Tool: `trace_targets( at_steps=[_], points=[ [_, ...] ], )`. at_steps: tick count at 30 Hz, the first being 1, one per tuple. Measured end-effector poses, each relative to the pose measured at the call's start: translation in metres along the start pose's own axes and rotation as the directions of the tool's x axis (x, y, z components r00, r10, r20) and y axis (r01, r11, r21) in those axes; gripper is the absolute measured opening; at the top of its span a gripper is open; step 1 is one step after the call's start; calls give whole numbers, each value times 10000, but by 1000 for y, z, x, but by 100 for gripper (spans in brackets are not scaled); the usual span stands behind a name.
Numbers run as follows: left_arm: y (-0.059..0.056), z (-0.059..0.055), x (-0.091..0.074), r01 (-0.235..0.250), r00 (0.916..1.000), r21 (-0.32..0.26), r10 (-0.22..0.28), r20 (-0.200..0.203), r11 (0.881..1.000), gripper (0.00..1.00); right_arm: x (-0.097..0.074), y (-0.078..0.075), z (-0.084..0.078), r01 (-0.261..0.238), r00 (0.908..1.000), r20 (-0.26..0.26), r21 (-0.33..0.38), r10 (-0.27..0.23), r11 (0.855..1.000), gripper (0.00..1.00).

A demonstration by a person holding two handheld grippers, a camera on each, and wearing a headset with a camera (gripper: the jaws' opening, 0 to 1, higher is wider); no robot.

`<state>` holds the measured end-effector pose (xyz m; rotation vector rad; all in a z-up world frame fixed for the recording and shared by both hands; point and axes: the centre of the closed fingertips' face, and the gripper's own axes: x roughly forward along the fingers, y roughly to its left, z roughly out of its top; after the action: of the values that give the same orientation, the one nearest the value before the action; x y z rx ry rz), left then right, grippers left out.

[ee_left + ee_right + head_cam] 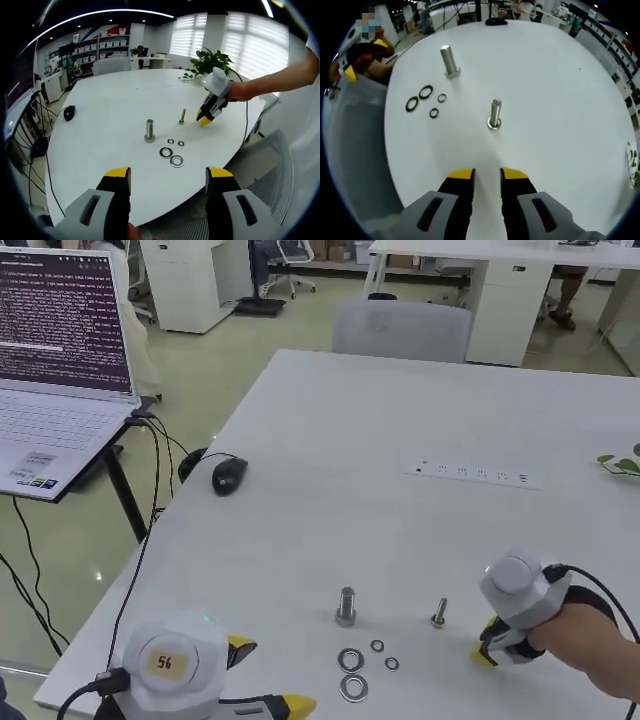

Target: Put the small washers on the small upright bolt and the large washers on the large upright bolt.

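Big white counter in an open office. Left gripper sits at the near edge, fingers spread wide, empty. Right gripper: fingers slightly parted, empty too. Near that edge the large steel bolt and small steel bolt stand head-down, shafts straight up. Two large steel washers and two small steel washers lie flat between bolts and edge.
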<state>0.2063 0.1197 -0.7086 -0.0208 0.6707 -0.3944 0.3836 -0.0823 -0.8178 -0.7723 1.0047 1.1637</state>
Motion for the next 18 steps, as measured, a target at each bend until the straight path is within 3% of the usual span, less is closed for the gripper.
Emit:
trace_targets(
  at_steps=[11, 18],
  points=[
    [-2, -1, -1, 34, 10000, -16, -34, 21, 10000, 60, 4, 20, 0, -193, 9998, 0, -156, 193, 9997, 21],
    [-4, -1, 2, 99, 10000, 0, -99, -3, 10000, 60, 18, 54, 28, -821, 9955, 371, -1141, 868, 9901, 21]
  ],
)
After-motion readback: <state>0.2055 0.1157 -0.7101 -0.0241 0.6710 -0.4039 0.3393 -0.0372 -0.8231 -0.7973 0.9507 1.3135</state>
